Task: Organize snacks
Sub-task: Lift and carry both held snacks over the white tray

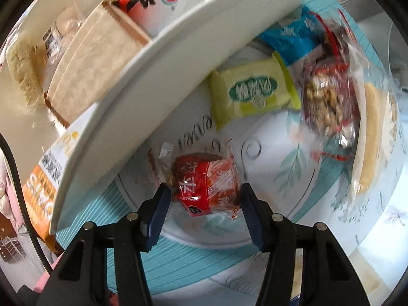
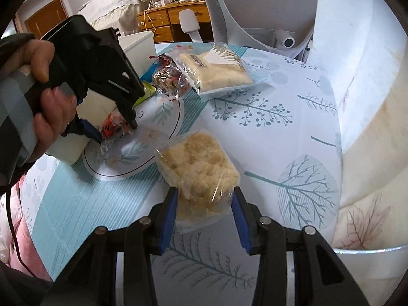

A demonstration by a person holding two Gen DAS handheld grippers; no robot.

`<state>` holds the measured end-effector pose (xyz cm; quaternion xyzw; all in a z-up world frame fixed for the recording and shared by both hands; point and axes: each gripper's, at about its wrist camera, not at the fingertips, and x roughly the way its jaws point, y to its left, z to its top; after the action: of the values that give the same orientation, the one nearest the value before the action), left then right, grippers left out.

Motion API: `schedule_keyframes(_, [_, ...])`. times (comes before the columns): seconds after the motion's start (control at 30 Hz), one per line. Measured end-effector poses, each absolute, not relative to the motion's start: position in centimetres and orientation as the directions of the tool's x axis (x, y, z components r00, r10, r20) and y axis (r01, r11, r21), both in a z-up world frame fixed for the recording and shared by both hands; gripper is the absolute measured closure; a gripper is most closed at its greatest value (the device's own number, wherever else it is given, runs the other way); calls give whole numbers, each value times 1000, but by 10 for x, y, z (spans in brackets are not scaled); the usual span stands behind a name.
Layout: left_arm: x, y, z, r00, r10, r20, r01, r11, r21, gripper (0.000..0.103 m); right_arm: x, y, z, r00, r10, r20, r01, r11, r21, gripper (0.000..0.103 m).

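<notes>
Now the left gripper jaws pinch a red snack packet — right gripper jaws pinch a crumbly snack pack.

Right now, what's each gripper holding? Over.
Left gripper clamped on red snack packet. Right gripper gripping pale crumbly snack bag. White bin close beside left.

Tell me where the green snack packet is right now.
In the left wrist view, the green snack packet lies on the tablecloth beside the white bin's rim, between the blue packet and nut bag.
</notes>
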<state>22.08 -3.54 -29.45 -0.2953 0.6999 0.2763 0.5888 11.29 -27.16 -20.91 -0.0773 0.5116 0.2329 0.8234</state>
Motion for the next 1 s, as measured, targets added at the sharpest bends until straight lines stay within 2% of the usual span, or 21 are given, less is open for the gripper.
schedule_keyframes(0.2, [199,-54,-282,-140,-135,-981,-699,715,1,49,112,-271,-202,338,262,-904,-421,901,104,61])
schedule_keyframes(0.47, [177,-85,-240,-86,-200,-976,-565,817,-118,49,96,-271,-184,320,281,-904,-383,912,148,61])
schedule_keyframes(0.73, [150,-94,-177,22,-191,-981,-385,904,-184,49,76,-265,-155,347,329,-878,-363,911,197,61])
schedule_keyframes(1.0, [135,-52,-119,166,-144,-976,-234,955,-181,49,61,-250,-122,395,391,-831,-306,909,282,61])
